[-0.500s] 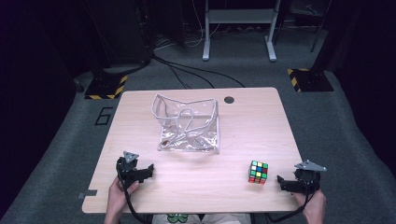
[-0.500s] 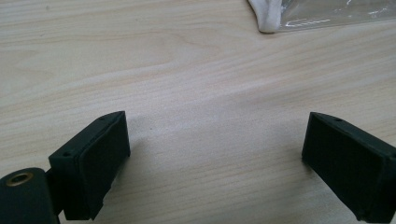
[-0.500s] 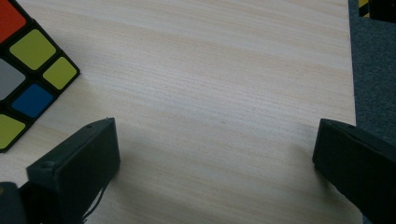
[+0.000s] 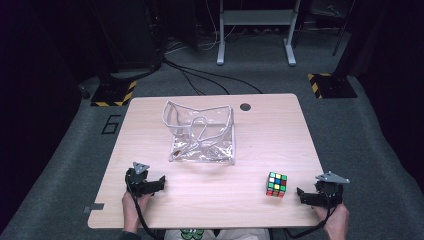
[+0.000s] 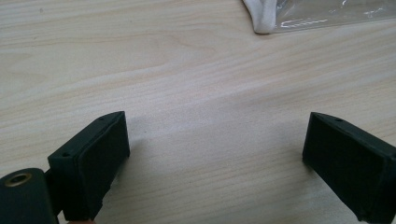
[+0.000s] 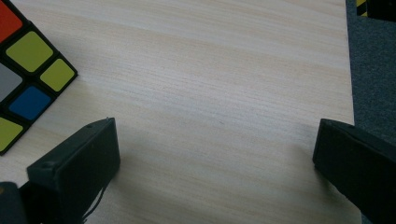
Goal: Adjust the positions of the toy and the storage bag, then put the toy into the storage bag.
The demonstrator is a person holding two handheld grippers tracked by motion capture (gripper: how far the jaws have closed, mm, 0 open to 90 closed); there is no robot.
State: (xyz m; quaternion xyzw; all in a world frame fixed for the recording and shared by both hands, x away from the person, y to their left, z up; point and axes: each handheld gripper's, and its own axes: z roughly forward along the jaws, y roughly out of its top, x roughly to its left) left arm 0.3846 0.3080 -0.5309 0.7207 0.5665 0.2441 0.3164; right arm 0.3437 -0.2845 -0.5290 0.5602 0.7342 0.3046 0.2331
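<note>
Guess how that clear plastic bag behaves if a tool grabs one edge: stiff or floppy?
Probably floppy: the clear plastic bag is crumpled, its walls sagging unevenly, so it would likely drape from one edge. The glossy film looks slippery and light; a push may slide it across the table rather than tip it.

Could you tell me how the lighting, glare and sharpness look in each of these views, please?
High view: the table is evenly lit against dark surroundings, the image soft, with white glints on the clear bag. Left gripper view: wood grain sharp, the bag's corner bright, soft shadows beside the tongs. Right gripper view: the puzzle cube is crisp, the near tongs slightly blurred.
</note>
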